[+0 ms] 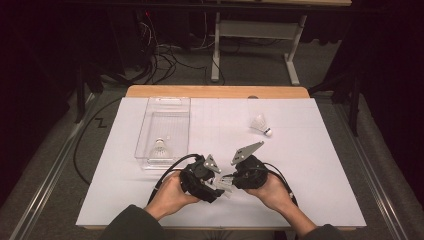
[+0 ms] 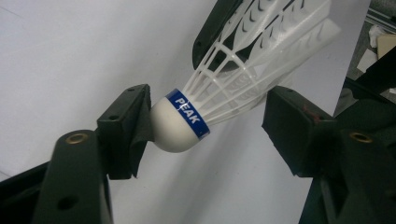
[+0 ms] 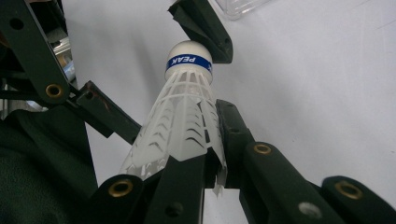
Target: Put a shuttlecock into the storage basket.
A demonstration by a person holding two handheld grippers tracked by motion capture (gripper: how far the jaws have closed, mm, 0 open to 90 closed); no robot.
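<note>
A handover is in hand near the front of the white surface (image 1: 300, 165): the right gripper (image 3: 201, 154) is clenched on the skirt of a shuttlecock (image 3: 184, 116), whose long axis runs straight out from its fingers with the cork pointing away, toward the left gripper (image 2: 210, 126). The left gripper's fingers are released and straddle the cork: in the left gripper view one finger (image 2: 128, 126) touches or nearly touches the rounded cork end, while the other stands clear of the skirt beside the blue band. The coming grip turns on that gap; the left fingers lie across the axis at the cork, so closing should catch it, and the left hand is the nearer one to the clear tray (image 1: 150, 135). The high view shows the two grippers (image 1: 202, 180) (image 1: 247, 172) nose to nose, the tray with a second shuttlecock (image 1: 159, 148) inside, and a third (image 1: 260, 124) lying loose farther back to the right. The gripper views alone show the contact at the cork.
</note>
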